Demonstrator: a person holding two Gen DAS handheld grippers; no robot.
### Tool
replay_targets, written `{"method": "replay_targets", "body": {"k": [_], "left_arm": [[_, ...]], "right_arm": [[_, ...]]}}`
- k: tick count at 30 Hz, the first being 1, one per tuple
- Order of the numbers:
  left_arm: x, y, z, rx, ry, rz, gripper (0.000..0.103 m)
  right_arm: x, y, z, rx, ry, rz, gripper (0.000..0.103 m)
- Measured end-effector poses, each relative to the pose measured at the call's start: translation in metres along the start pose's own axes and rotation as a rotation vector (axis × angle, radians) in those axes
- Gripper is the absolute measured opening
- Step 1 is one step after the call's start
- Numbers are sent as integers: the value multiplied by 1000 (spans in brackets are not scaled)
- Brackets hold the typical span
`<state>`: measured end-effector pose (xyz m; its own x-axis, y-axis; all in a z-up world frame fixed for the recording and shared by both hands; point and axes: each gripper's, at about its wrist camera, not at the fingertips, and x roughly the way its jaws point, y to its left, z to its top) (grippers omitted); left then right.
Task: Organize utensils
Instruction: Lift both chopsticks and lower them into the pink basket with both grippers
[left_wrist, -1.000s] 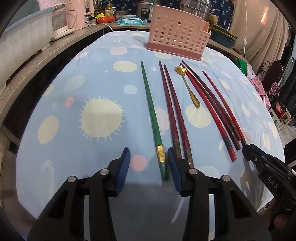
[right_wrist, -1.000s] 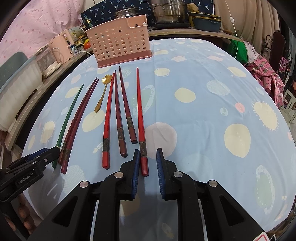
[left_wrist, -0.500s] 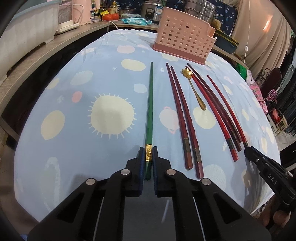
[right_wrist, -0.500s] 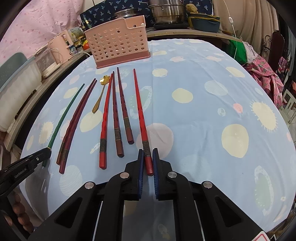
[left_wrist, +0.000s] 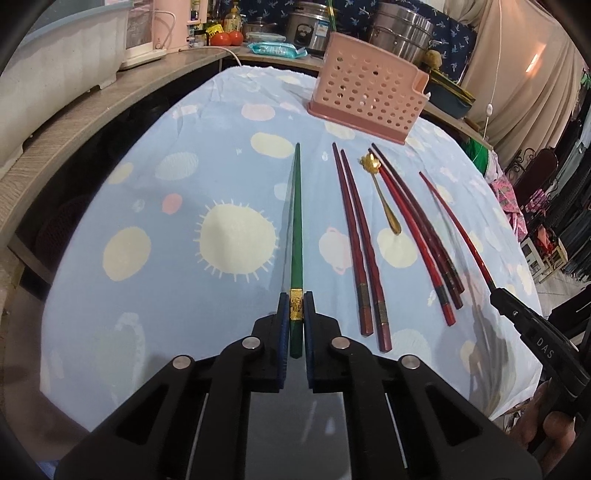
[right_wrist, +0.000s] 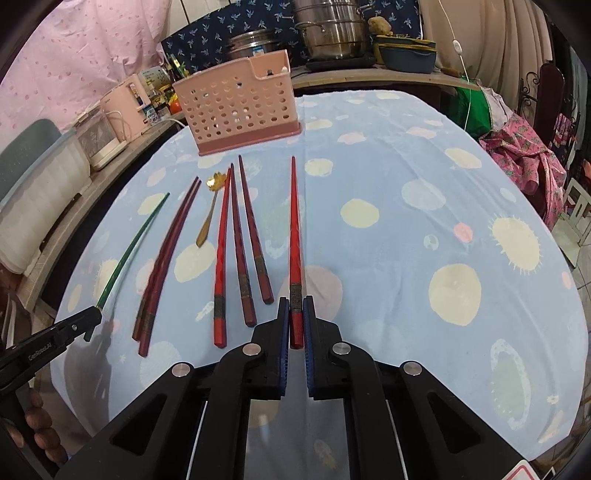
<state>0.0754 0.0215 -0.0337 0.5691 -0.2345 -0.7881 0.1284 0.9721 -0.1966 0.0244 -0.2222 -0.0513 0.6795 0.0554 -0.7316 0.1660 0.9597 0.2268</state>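
Note:
My left gripper (left_wrist: 295, 314) is shut on the thick end of a green chopstick (left_wrist: 296, 221) and holds it just above the blue tablecloth. My right gripper (right_wrist: 295, 317) is shut on the thick end of a red chopstick (right_wrist: 294, 229), lifted off the cloth. Several red and dark red chopsticks (left_wrist: 360, 240) and a gold spoon (left_wrist: 384, 199) lie in a row between them. A pink perforated utensil basket (left_wrist: 365, 96) stands at the far side; it also shows in the right wrist view (right_wrist: 236, 107).
A wooden counter (left_wrist: 74, 122) runs along the left with a pink appliance (left_wrist: 170, 26) and tomatoes. Steel pots (right_wrist: 332, 29) stand behind the basket. Pink cloth (right_wrist: 524, 155) and chairs are off the table's right edge.
The left gripper closed on the green chopstick and the right gripper closed on the red chopstick. Both chopsticks have risen off the cloth and swung straight ahead of the grippers.

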Motion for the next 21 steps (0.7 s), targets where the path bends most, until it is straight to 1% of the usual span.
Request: {"method": "replay_targets", "body": {"k": [6,12,18,21], "left_arm": [[-25,-2,17,-3,-59,-10,7],[-49,-7,44,-2,-136,-21,7],[-69,-15,86,15,-234,-22,7],[-78,-20,114,21,-295,-25,7]], "right_arm": [[-24,3,22,10,-68,21,7],[-47,2,51,18,-148,47,7],[-65,1,90,6,-246,49,7],[-69,-2,113,9,-286,60,7]]}}
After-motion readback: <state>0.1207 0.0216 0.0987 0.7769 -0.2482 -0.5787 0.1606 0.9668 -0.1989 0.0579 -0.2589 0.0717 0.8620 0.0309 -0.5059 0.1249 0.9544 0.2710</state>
